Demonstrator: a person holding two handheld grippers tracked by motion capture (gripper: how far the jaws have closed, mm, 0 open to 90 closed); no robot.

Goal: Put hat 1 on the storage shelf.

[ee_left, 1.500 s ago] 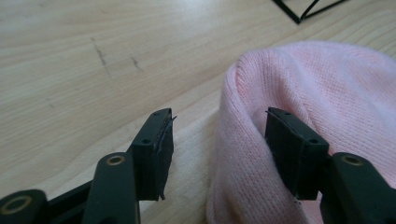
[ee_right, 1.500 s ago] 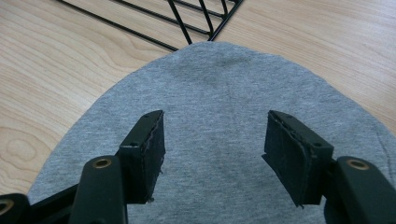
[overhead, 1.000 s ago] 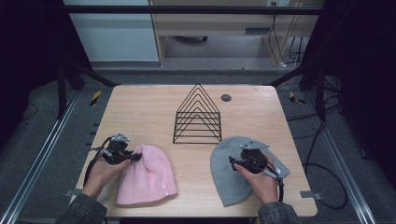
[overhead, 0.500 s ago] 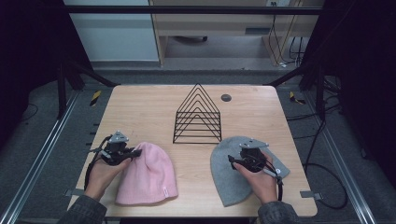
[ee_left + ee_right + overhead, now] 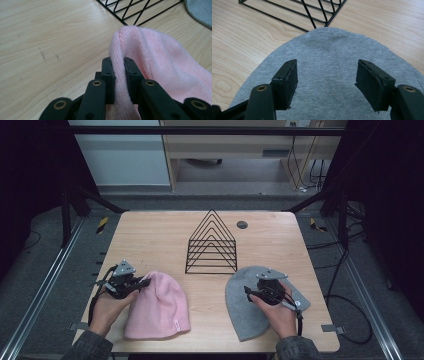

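Left gripper (image 5: pixel 119 72) jaws clenched on fold of pink beanie (image 5: pixel 159 307), near left edge of table (image 5: pixel 165 235), pick-up in hand. Right gripper (image 5: pixel 327 82) jaws released, over grey beanie (image 5: pixel 329 75), flat on table. Next, likely: right drops lower, pinches cloth; wire rack (image 5: pixel 212 242) between, behind.

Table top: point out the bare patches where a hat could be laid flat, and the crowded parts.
Free: the far left of the table, left of the wire rack and beyond the pink hat; a smaller patch right of the rack, past the dark round spot. Crowded: the near edge, with the left gripper, both hats, and the right gripper over the grey hat.
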